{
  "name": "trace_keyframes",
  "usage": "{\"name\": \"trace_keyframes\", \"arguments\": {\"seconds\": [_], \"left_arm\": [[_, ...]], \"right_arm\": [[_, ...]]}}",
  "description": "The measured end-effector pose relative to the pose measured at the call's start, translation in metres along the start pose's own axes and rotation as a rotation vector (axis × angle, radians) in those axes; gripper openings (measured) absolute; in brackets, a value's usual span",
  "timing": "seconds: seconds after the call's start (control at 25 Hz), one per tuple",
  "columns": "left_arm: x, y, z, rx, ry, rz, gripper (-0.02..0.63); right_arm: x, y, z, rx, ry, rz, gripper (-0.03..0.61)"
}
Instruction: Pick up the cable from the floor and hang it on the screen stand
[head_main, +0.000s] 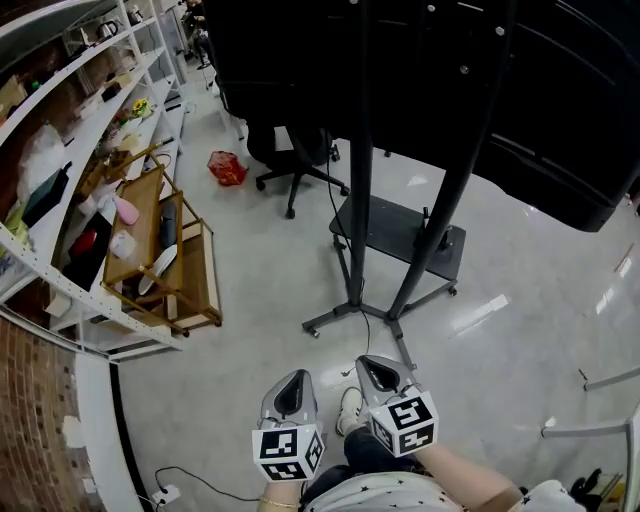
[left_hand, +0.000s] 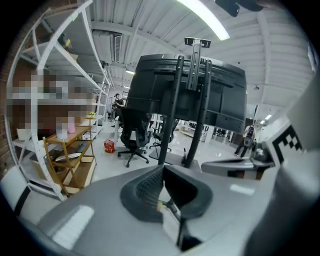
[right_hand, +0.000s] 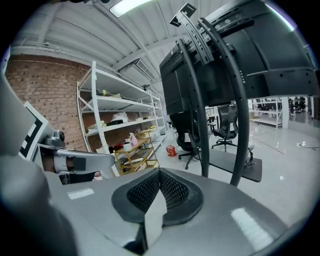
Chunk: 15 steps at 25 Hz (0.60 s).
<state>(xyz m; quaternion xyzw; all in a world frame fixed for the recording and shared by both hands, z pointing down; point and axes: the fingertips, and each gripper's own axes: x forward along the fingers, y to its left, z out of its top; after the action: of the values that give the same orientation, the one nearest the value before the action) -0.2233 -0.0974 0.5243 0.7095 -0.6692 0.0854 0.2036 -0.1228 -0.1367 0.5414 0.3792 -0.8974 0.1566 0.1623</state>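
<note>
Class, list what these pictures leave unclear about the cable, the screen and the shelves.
Cable: head view, too thin to trace its ends.
Screen: head view, top edge cuts it off; only its back shows.
Shelves: left gripper view, contents blurred over.

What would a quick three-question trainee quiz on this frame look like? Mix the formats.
1. True or false: the right gripper has its jaws wide apart.
2. What colour is the bag on the floor by the office chair? A red, B blue, C green.
3. Fill in: in the head view, the wooden cart stands to the ___ of the screen stand.
Key: 1 false, the jaws are together with nothing between them; 2 A; 3 left.
</note>
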Motion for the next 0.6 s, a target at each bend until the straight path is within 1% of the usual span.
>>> {"name": "trace_keyframes", "arguments": {"seconds": [0.12,0.2,0.24,0.44,0.6], "left_arm": [[0.058,0.015,0.018,0.023,0.017,-0.020,0.008],[0.093,0.024,0.021,0.031,0.038,-0.038,0.008],[0.109,0.029,0.020,0.031,0.050,-0.045,0.008],[0.178,0.048,0.005,0.017,0.108,-0.058,0.008],[0.231,0.058,-0.014,0.012,0.143,-0.091,0.008]], "right_arm": [[0.051,-0.032,0.007,0.031,0.034,-0.021,-0.002],[0.082,-0.051,0.008,0.045,0.054,-0.038,0.042],[0.095,-0.060,0.008,0.043,0.058,-0.055,0.043],[0.158,-0.114,0.001,0.041,0.071,-0.180,0.067],[0.210,-0.156,-0.024,0.033,0.080,-0.295,0.081]]}}
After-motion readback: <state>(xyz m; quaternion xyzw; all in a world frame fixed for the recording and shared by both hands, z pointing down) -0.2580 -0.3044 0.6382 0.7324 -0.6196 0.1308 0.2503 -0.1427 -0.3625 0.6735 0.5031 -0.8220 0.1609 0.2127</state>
